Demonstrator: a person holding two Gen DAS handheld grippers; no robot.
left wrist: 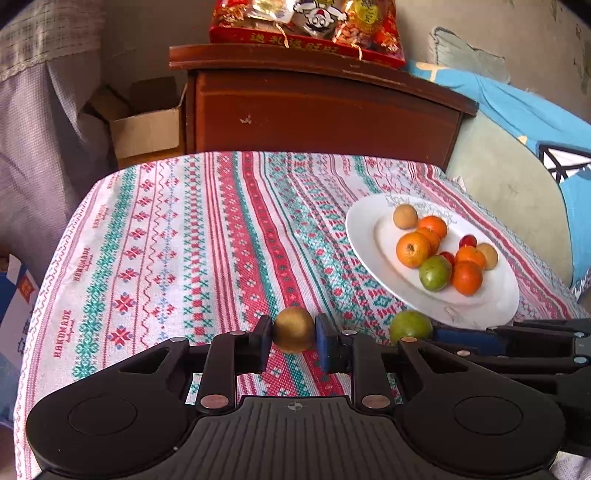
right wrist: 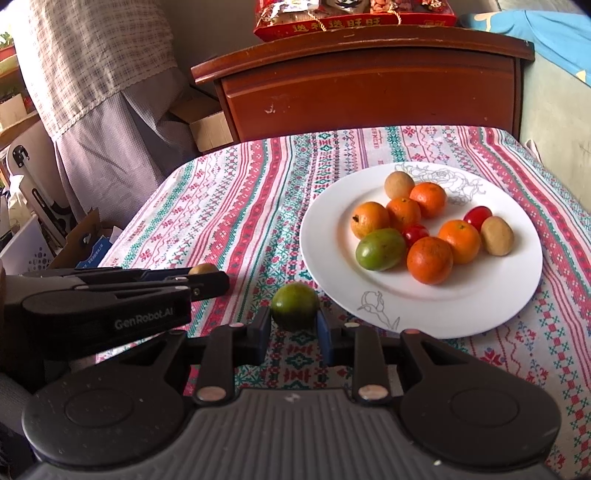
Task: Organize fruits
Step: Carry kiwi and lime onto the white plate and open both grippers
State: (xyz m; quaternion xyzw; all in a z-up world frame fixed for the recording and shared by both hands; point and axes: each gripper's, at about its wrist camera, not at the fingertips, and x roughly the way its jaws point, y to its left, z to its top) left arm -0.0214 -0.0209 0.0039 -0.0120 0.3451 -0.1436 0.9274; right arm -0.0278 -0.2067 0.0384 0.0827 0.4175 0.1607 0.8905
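My left gripper (left wrist: 293,338) is shut on a small brown round fruit (left wrist: 293,329), held just over the patterned tablecloth. My right gripper (right wrist: 294,326) is shut on a green round fruit (right wrist: 294,305), which also shows in the left wrist view (left wrist: 410,325), close to the near rim of the white plate (right wrist: 332,240). The plate (left wrist: 364,236) holds several oranges (right wrist: 429,260), a green fruit (right wrist: 380,249), red cherry tomatoes (right wrist: 477,216) and brown fruits (right wrist: 496,230). The left gripper also shows at the left in the right wrist view (right wrist: 207,282).
The table wears a red, green and white patterned cloth (left wrist: 184,236). Behind it stands a dark wooden cabinet (left wrist: 317,107) with a red snack bag (left wrist: 306,29) on top. A cardboard box (left wrist: 147,125) sits at back left. A blue cushion (left wrist: 517,107) lies at right.
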